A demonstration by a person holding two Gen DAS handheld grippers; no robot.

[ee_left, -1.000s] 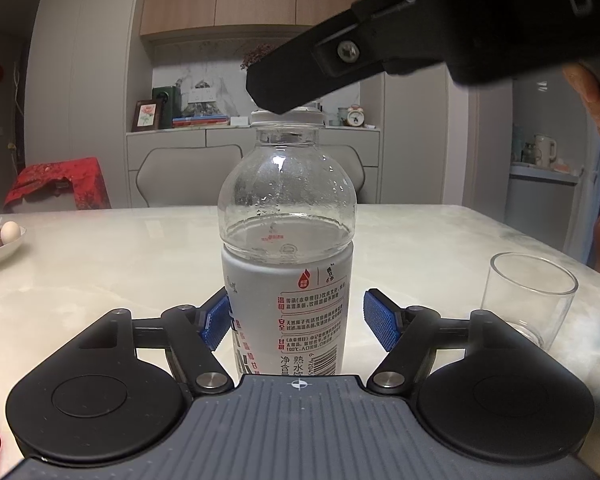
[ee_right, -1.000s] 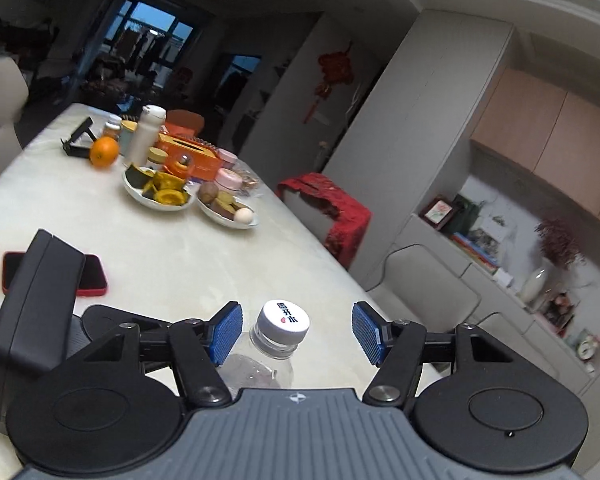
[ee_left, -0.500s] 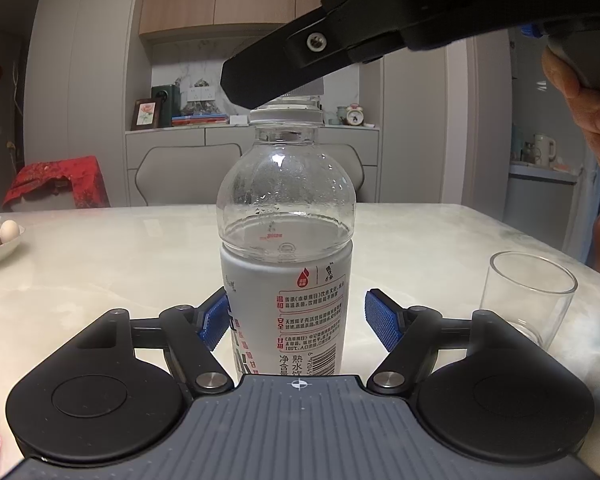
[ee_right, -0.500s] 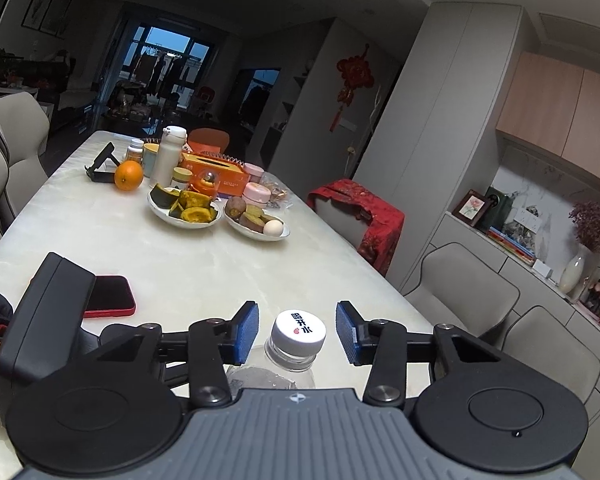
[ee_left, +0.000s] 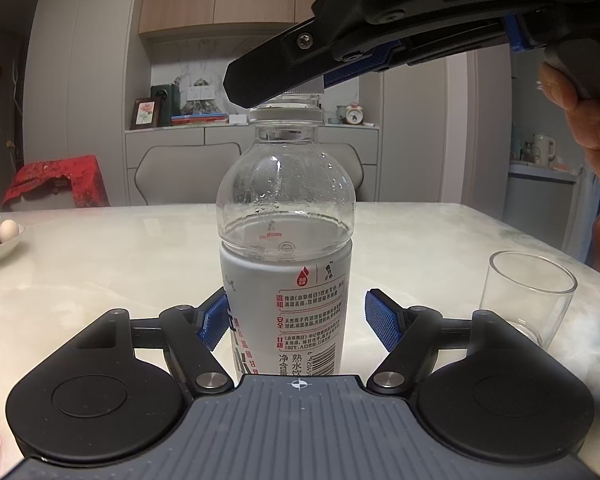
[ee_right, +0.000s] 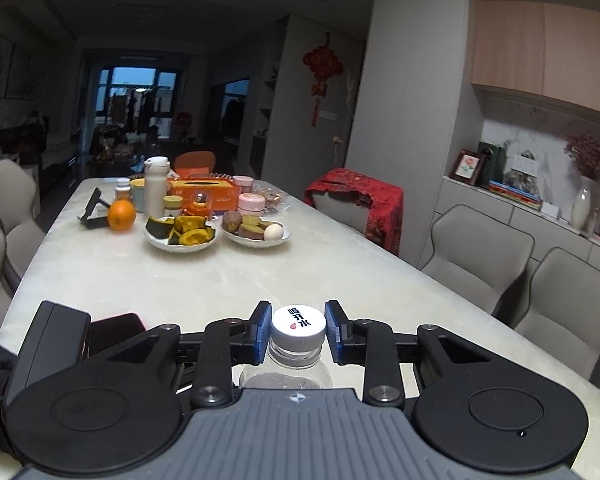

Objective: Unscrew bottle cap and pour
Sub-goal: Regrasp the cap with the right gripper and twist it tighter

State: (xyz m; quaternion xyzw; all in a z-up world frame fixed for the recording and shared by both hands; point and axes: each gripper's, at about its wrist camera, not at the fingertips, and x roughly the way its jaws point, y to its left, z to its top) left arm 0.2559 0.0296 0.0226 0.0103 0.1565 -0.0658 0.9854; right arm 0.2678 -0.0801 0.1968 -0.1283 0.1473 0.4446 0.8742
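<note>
Right hand-held gripper (ee_right: 298, 330) pinching cap (ee_right: 298, 323); left hand-held gripper (ee_left: 296, 318) spread around bottle (ee_left: 286, 240).

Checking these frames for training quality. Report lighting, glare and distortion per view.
Left wrist view: evenly lit and sharp; soft ceiling glare on the table; bottle shows droplets and highlights; fisheye bends the walls at the edges. Right wrist view: dimmer, far room dark, window blue; cap print is crisp; strong barrel curve on ceiling and chairs.

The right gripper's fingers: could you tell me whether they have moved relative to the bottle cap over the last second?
Yes: the right gripper has closed inward onto the cap.
</note>
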